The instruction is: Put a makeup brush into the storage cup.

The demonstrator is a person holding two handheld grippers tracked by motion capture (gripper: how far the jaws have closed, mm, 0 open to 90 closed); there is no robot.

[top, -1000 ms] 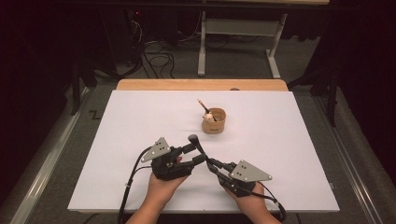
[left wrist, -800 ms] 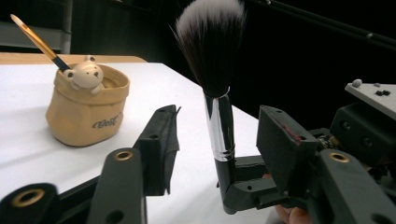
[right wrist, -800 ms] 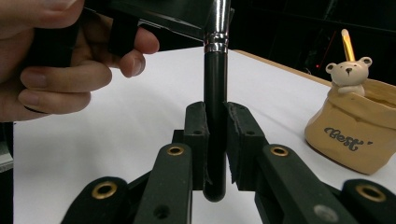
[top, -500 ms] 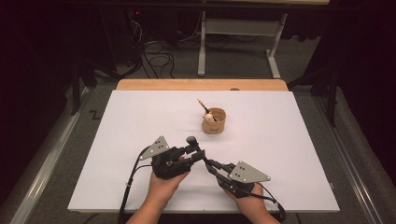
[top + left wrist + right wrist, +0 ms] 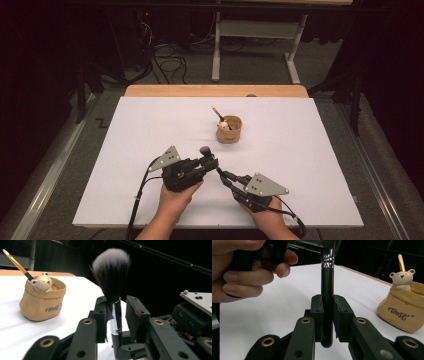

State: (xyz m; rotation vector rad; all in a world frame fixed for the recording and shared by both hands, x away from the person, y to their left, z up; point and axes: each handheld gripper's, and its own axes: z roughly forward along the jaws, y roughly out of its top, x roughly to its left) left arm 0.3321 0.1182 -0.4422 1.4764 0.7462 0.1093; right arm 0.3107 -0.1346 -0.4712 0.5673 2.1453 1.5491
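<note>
A black makeup brush (image 5: 205, 149) with a fluffy dark head (image 5: 111, 272) stands upright between my two grippers near the table's front. My right gripper (image 5: 327, 312) is shut on the lower end of its handle (image 5: 327, 282). My left gripper (image 5: 117, 312) has its jaws around the silver ferrule just below the head. They have just been closing, and a thin gap shows beside one pad. In the high view the left gripper (image 5: 210, 162) and the right gripper (image 5: 222, 175) meet tip to tip.
A tan pouch-shaped cup (image 5: 229, 131) with a small bear figure (image 5: 43, 282) stands behind the grippers, holding a thin yellow-handled brush (image 5: 216, 112). The white board (image 5: 150, 125) covers the table, with a wooden strip (image 5: 215, 90) at its far edge.
The left gripper's jaws have narrowed around the upright brush. Both hands and the brush have stayed where they were.
</note>
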